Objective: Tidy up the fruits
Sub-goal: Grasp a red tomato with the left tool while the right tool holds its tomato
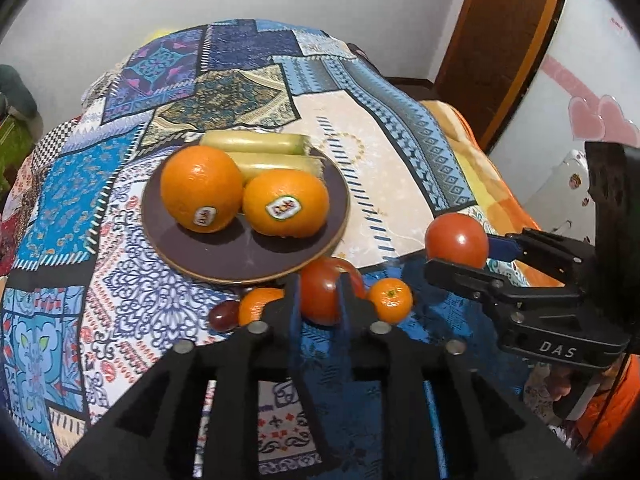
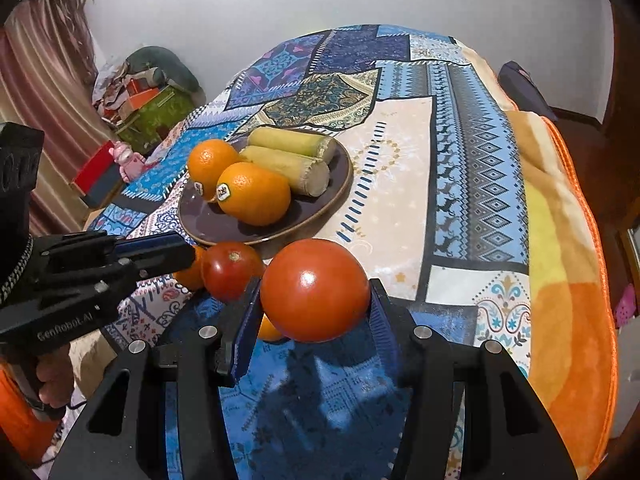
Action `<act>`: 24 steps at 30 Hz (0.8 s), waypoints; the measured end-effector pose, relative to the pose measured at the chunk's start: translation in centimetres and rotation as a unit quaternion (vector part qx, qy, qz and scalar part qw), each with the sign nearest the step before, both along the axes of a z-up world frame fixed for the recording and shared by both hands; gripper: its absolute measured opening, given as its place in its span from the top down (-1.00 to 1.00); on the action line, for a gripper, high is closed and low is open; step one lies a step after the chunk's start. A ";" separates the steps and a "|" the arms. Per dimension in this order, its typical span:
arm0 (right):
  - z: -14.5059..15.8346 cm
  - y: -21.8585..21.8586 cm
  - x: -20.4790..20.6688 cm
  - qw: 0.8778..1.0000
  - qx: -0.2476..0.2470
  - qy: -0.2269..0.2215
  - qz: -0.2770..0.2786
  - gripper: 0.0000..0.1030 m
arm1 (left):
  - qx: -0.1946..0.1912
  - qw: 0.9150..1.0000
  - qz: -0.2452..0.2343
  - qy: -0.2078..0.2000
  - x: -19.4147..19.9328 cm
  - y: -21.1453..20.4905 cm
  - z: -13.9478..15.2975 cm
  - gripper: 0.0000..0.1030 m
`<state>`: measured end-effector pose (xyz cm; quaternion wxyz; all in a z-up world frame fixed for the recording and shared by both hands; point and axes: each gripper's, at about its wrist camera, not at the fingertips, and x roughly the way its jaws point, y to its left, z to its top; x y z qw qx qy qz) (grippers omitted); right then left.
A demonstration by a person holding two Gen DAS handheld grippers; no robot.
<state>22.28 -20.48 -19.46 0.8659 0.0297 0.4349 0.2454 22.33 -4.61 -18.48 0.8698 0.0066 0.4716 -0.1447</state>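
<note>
A dark brown plate (image 1: pixel 224 256) (image 2: pixel 200 226) on the patterned cloth holds two large oranges (image 1: pixel 202 188) (image 2: pixel 254 194) and two pale yellow stalks (image 1: pixel 256 142) (image 2: pixel 292 146). My right gripper (image 2: pixel 316 300) (image 1: pixel 460 258) is shut on a red tomato (image 2: pixel 316 290) (image 1: pixel 456 240), held above the cloth to the right of the plate. My left gripper (image 1: pixel 318 284) (image 2: pixel 192 254) has its fingers close together in front of a second tomato (image 1: pixel 322 296) (image 2: pixel 230 270) lying by the plate's near rim. Two small mandarins (image 1: pixel 390 300) (image 1: pixel 254 306) and a dark grape (image 1: pixel 222 316) lie beside it.
The table is covered with a blue patchwork cloth (image 1: pixel 120 288) (image 2: pixel 472 160). An orange blanket (image 2: pixel 568 280) lies along its right side. Boxes and clutter (image 2: pixel 148 104) stand at the back left. A wooden door (image 1: pixel 500 40) is at the back right.
</note>
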 end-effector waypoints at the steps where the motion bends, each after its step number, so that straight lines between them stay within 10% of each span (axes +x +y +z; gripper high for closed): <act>1: 0.0 -0.2 0.0 1.000 0.001 0.001 -0.001 0.07 | 0.002 1.000 -0.002 0.004 0.2 -0.3 -0.3 0.41; 11: -0.4 -1.3 -0.1 1.000 0.006 0.008 -0.007 0.07 | 0.031 0.999 -0.025 0.021 1.4 -2.2 -2.0 0.03; 24: -0.6 -1.5 -0.2 1.000 0.018 0.012 -0.003 0.07 | 0.067 0.995 -0.068 0.038 2.1 -2.9 -2.7 0.01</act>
